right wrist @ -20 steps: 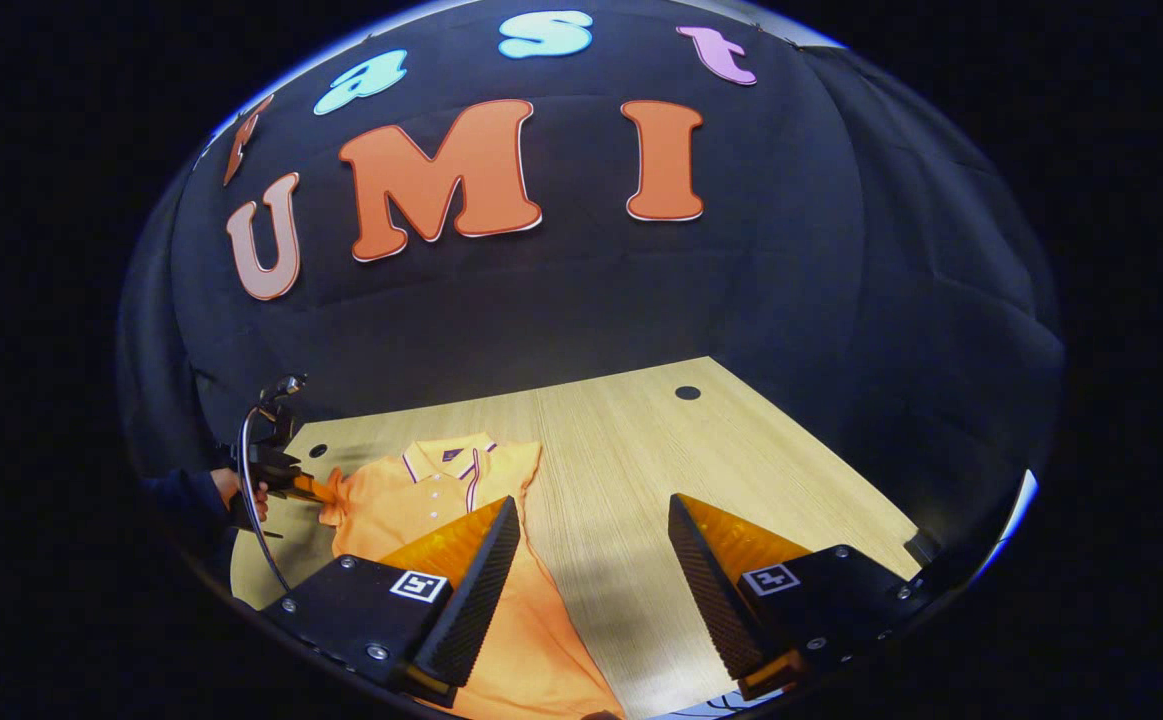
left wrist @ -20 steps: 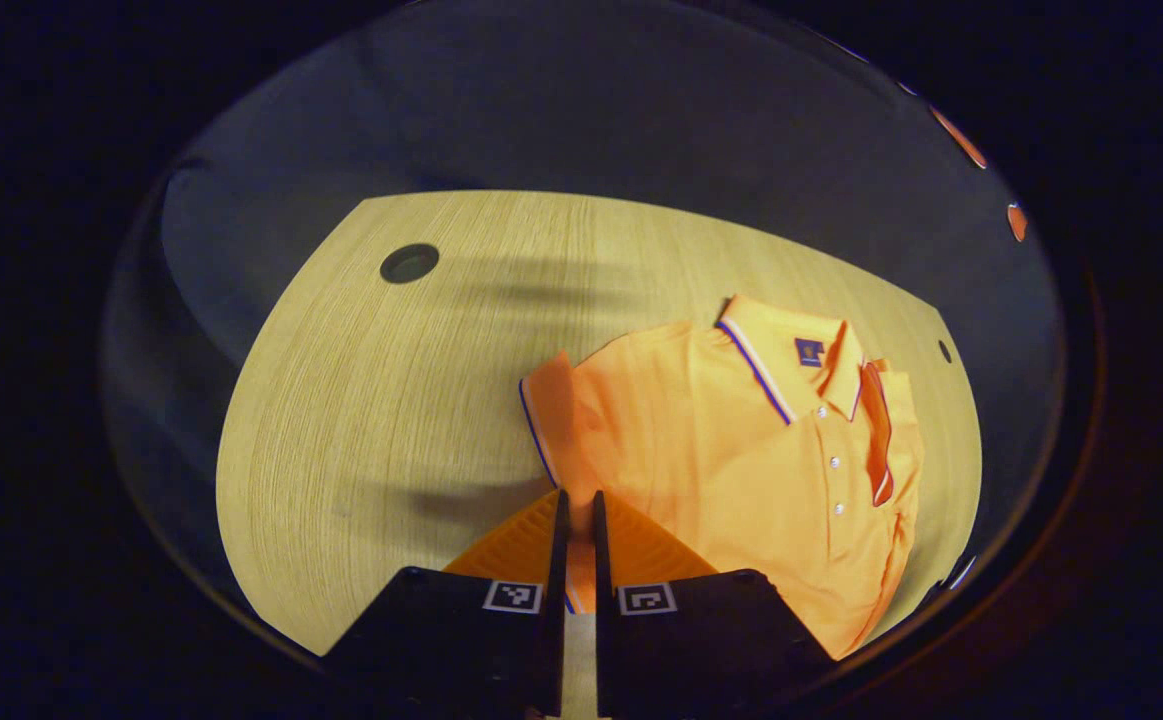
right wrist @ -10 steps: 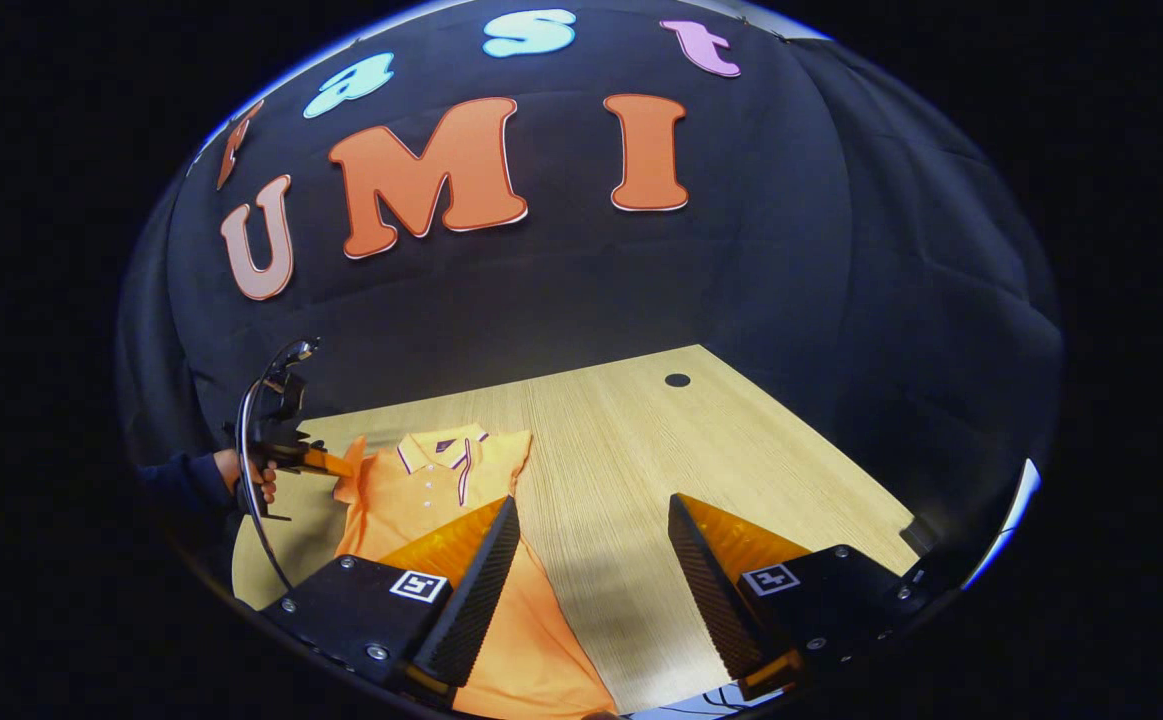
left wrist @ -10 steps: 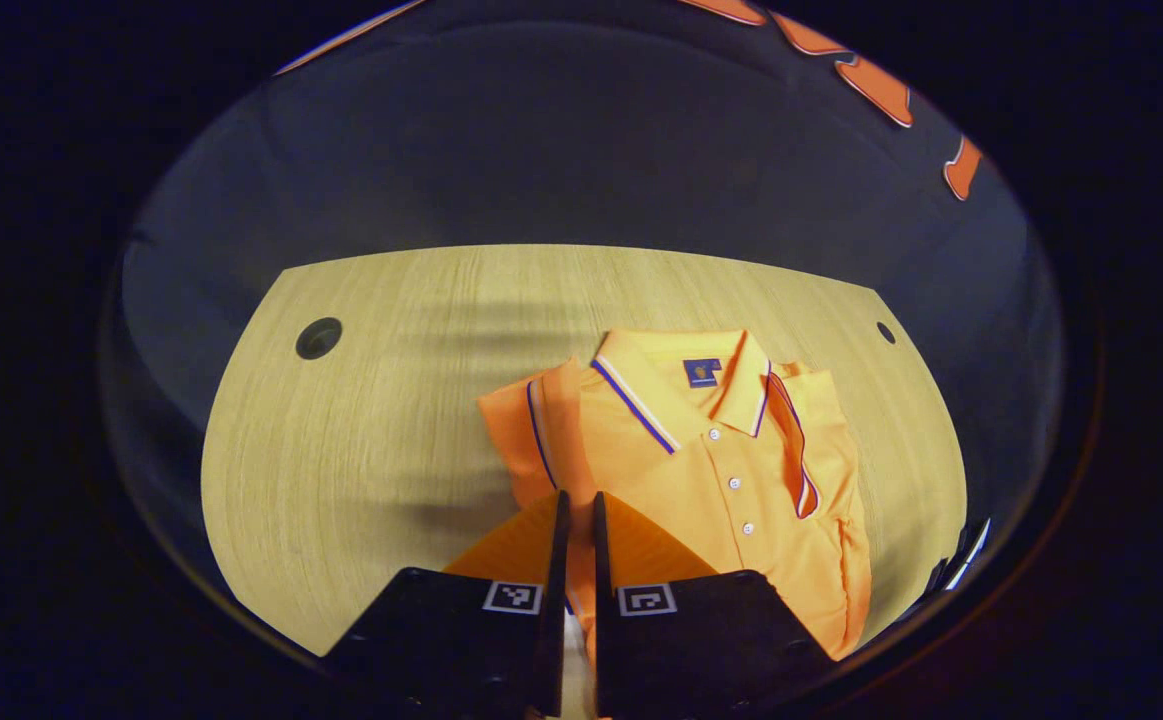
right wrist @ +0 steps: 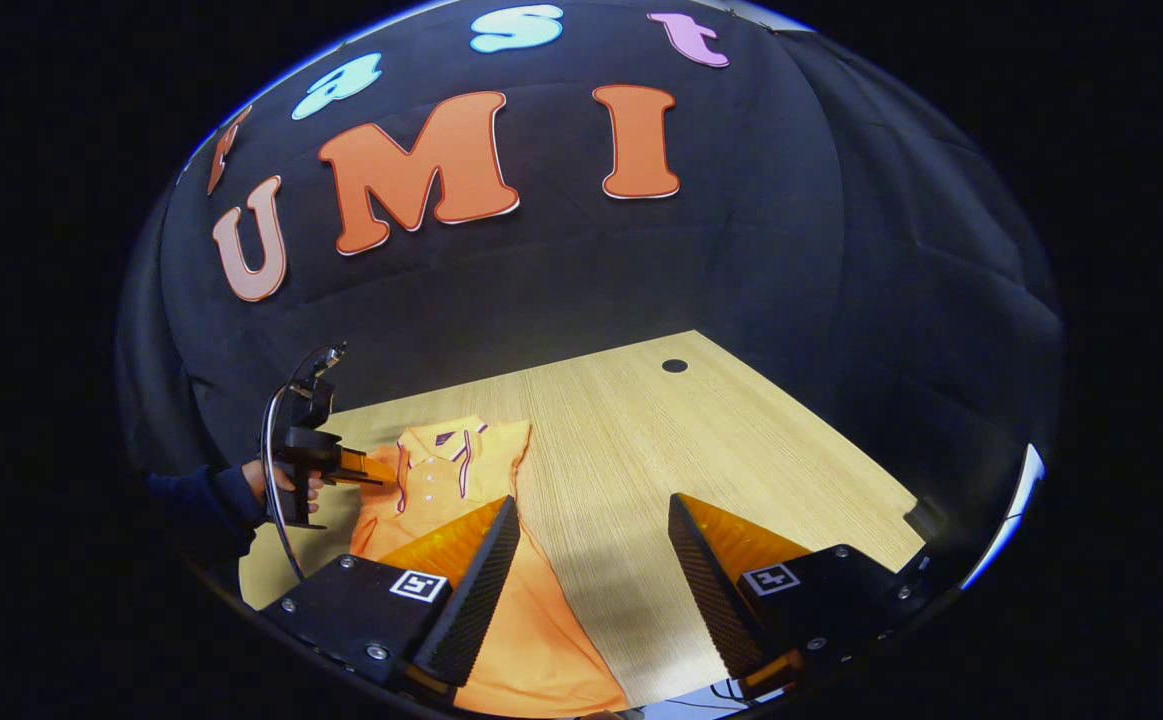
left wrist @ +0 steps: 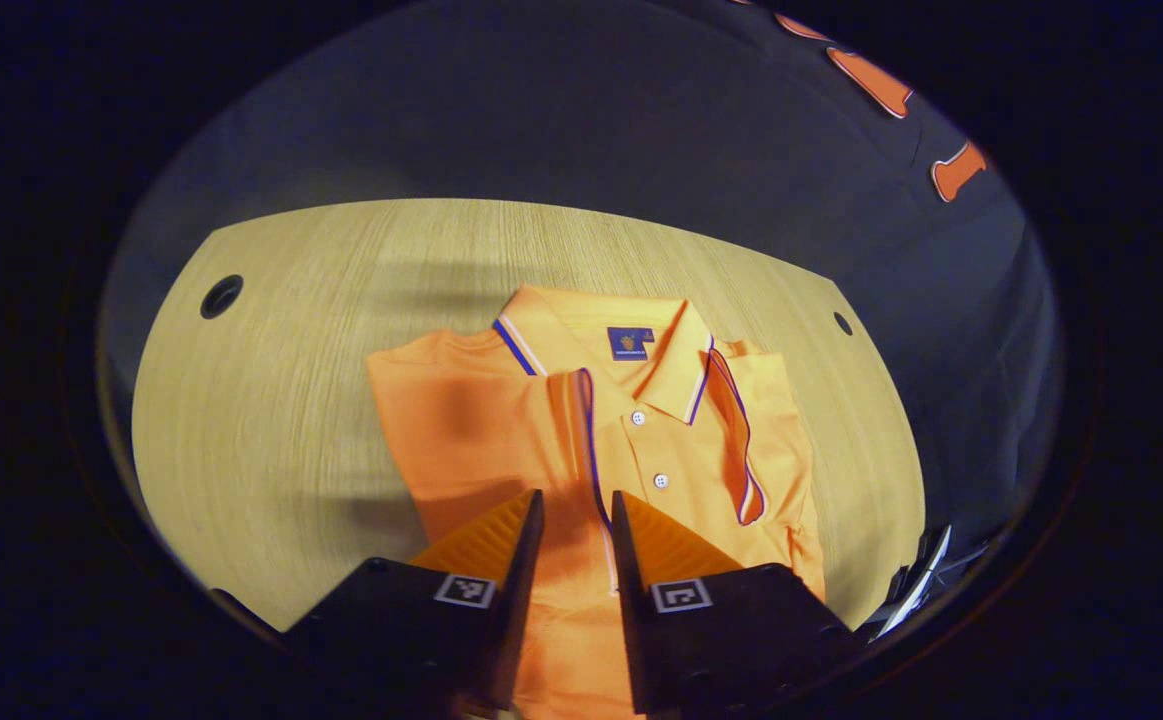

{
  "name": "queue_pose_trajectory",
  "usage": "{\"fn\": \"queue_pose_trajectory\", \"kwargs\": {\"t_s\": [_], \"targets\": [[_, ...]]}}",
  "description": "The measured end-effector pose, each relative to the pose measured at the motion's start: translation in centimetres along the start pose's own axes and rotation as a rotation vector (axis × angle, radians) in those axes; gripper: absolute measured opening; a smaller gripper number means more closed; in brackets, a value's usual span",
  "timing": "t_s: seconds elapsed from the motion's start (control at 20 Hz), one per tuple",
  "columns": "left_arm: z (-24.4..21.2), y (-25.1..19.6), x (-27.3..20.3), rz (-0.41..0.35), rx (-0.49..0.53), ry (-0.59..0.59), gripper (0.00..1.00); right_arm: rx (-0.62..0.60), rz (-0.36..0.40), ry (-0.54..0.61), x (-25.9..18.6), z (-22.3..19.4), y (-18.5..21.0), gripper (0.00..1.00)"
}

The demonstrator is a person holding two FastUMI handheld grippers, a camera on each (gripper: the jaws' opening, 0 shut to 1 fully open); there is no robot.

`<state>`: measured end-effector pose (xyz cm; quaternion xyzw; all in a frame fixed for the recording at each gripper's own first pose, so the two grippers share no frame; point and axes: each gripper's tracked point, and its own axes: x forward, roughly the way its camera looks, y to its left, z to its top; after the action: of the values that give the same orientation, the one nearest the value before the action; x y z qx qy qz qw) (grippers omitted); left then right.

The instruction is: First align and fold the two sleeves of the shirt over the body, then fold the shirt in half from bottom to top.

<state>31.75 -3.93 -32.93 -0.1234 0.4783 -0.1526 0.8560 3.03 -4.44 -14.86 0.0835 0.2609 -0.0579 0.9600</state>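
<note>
The orange polo shirt (left wrist: 681, 440) lies face up on the wooden table (left wrist: 291, 400), collar toward the far edge. Its right sleeve (left wrist: 741, 450) is folded onto the chest. The left sleeve (left wrist: 541, 430) now lies over the body too, its striped cuff beside the button placket. My left gripper (left wrist: 576, 495) hovers just over that sleeve with a narrow gap between its fingers and cloth showing flat beneath. In the right gripper view the shirt (right wrist: 441, 470) sits far left with the left gripper (right wrist: 361, 470) at its shoulder. My right gripper (right wrist: 592, 500) stands wide open above the table beside the shirt's lower part.
Round cable holes sit in the tabletop (left wrist: 221, 296), (left wrist: 843, 323), (right wrist: 674, 365). A hand in a dark sleeve (right wrist: 286, 485) holds the left gripper. Bare wood (right wrist: 691, 440) stretches to the right of the shirt. The black booth wall closes the far side.
My left gripper carried the left sleeve across onto the shirt's body, and its fingers have parted from the cloth. The right gripper has stayed open and nearly still.
</note>
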Motion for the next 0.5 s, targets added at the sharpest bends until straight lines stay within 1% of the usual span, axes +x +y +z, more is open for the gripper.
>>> {"fn": "queue_pose_trajectory", "kwargs": {"t_s": [0.05,0.1,0.15,0.2,0.25,0.35,0.5], "targets": [[-0.5,-0.4,0.1,-0.019,-0.004,0.007,0.54,-0.001,-0.004,0.003,0.0,-0.2,0.1,0.92],[-0.8,-0.3,-0.1,-0.024,-0.001,0.002,0.63,-0.002,-0.003,0.006,-0.1,-0.4,0.3,0.92],[-0.9,-0.1,-0.5,-0.017,0.011,-0.008,0.77,-0.004,-0.001,0.013,0.0,-0.6,0.5,0.92],[-1.0,0.0,-1.1,-0.006,0.028,-0.030,0.78,-0.007,0.007,0.013,-0.1,-0.8,0.8,0.92],[-1.0,0.3,-1.7,0.012,0.045,-0.056,0.96,-0.011,0.014,0.015,-0.1,-1.0,1.1,0.92],[-1.1,0.2,-4.0,0.039,0.057,-0.108,0.96,-0.021,0.047,0.016,0.1,-1.4,1.8,0.93],[-0.9,-0.5,-8.4,0.073,0.057,-0.233,0.96,-0.055,0.112,0.027,0.1,-2.0,2.5,0.93]]}}
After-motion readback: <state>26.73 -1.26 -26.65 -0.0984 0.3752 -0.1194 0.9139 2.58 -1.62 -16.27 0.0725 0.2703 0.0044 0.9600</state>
